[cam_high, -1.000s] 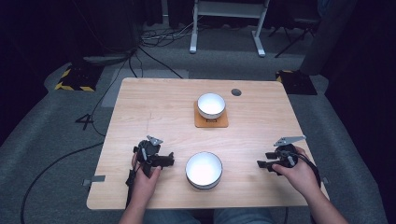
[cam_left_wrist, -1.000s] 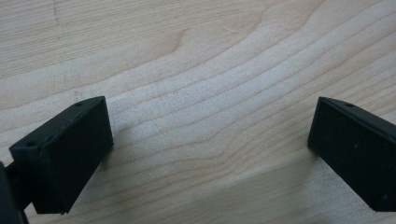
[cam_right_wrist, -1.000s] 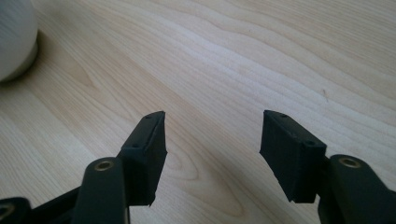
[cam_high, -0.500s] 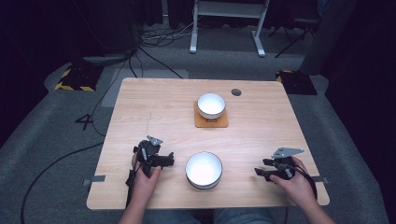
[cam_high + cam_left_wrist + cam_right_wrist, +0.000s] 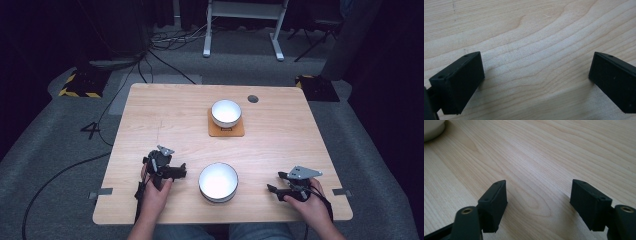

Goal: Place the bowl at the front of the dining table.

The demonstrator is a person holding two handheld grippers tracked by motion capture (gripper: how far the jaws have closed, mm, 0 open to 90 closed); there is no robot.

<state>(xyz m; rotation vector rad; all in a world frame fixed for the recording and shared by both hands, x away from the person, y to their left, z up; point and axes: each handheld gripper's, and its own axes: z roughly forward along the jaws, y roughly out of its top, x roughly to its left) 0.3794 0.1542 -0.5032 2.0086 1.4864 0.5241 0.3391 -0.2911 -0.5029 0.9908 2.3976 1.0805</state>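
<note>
Landmark: near white bowl (image 5: 218, 181), sitting on the wooden table (image 5: 165, 115) close to the person's edge, upright, nothing visible inside. Nothing touches it.

Left gripper (image 5: 178, 172) rests just left of the near bowl, jaws pointing at it but apart from its rim. Person's left hand (image 5: 154, 192) wraps the handle from below. In the left gripper view the left gripper (image 5: 536, 82) has its jaws spread wide, released, bare wood grain between them, nothing held. Same spot and pose as in both earlier frames, no change there.

Right gripper (image 5: 274, 187) sits right of the near bowl, near the table's front edge, jaws aimed back toward the bowl with a clear gap to it. Right hand (image 5: 311, 202) grips it; grey three-cornered plate (image 5: 301, 172) on top. In the right gripper view the right gripper (image 5: 538, 200) is also released, jaws wide, only tabletop between them; the near bowl's base (image 5: 432, 128) sits at the upper left corner, well off the jaws.

Change vs earlier: one second ago the right gripper was farther from the near bowl, out by the table's right edge and farther from the person. Half a second ago it had dropped toward the front edge. Now it is closer to the bowl again, a bit more inward.

Second white bowl (image 5: 226, 112) stands beyond the near bowl, on an orange square coaster (image 5: 226, 131), unmoved. Small dark round grommet (image 5: 253, 99) beyond and to the right of it.
</note>
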